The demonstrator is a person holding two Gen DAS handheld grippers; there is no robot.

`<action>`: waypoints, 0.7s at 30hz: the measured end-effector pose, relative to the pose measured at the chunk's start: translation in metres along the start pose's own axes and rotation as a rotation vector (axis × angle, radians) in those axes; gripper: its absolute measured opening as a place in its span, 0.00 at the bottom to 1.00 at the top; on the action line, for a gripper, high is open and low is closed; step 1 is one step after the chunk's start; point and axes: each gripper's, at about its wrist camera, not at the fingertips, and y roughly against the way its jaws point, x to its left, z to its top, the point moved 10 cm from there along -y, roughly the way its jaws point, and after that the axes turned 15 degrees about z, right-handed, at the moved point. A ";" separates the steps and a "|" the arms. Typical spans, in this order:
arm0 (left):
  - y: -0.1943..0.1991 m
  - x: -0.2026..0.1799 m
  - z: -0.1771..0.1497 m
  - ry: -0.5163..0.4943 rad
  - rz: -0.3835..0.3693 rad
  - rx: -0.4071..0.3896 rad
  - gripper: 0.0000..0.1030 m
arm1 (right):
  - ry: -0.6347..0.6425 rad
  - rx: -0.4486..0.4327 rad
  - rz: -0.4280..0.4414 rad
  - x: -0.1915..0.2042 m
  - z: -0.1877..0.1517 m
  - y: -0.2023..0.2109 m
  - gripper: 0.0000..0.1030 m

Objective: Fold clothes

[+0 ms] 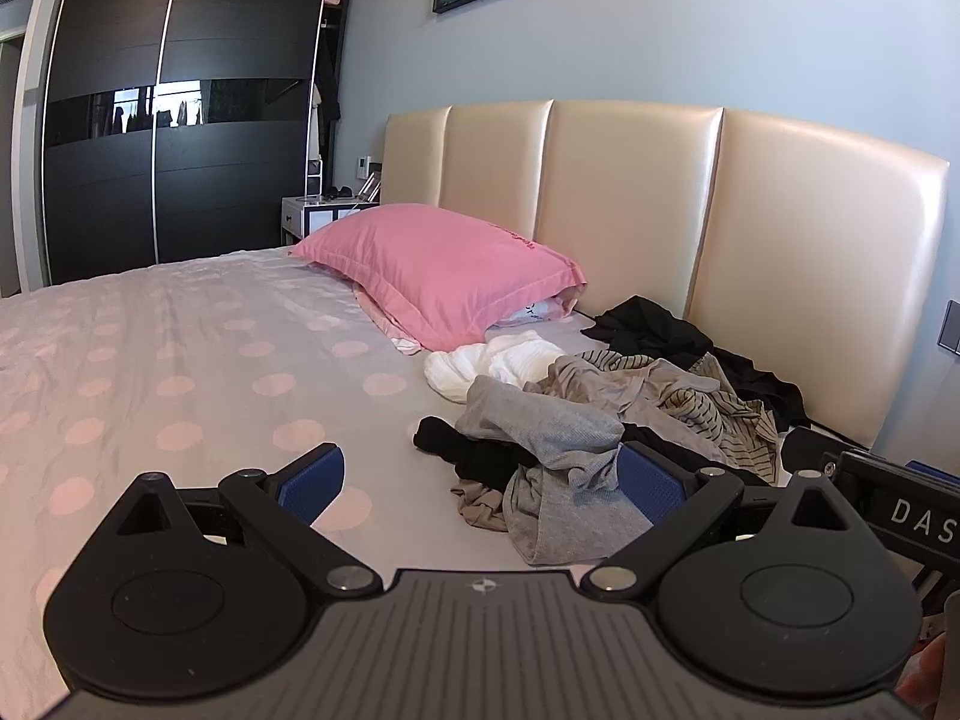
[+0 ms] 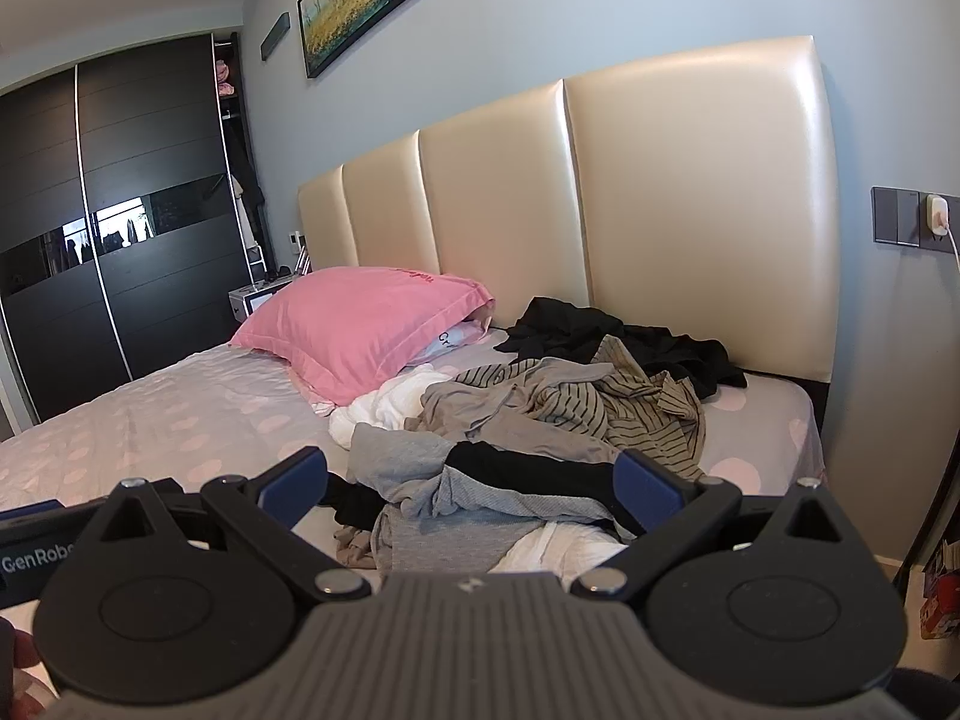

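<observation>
Both sets of jaws stand wide apart and hold nothing: on my left gripper [image 1: 483, 483] the blue pads [image 1: 312, 480] are spread with bare sheet and cloth showing between them, and my right gripper [image 2: 471, 483] is spread just as wide over the near edge of the laundry. The clothes pile [image 1: 606, 414] lies on the right side of the bed [image 1: 180, 372], between the pink pillow [image 1: 444, 270] and the cream headboard [image 1: 630, 192] on the far side and my grippers on the near side. From the left wrist view the heap sits ahead and to the right of the jaws; from the right wrist view it sits almost dead ahead, so I judge the right hand the nearer and better lined up. The closest piece is the grey garment [image 2: 456, 498], crumpled, with something black [image 2: 534, 477] lying across it; behind it lie the striped top [image 2: 624, 402], a white item [image 2: 390, 402] and a black garment [image 2: 624, 336] against the headboard. The grey piece seems to run left to right across my line of approach, though its bunching makes that uncertain. Nothing looks folded yet; I would go for the grey garment's near edge first with the right, and bring the left across to its other end.
</observation>
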 end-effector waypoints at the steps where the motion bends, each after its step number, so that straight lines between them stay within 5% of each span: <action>1: 0.000 0.000 0.000 0.000 0.001 -0.001 0.97 | -0.001 0.000 0.000 0.000 0.000 0.000 0.99; 21: 0.000 -0.004 0.000 0.000 0.003 0.007 0.97 | -0.007 -0.004 -0.003 0.000 0.000 0.000 0.99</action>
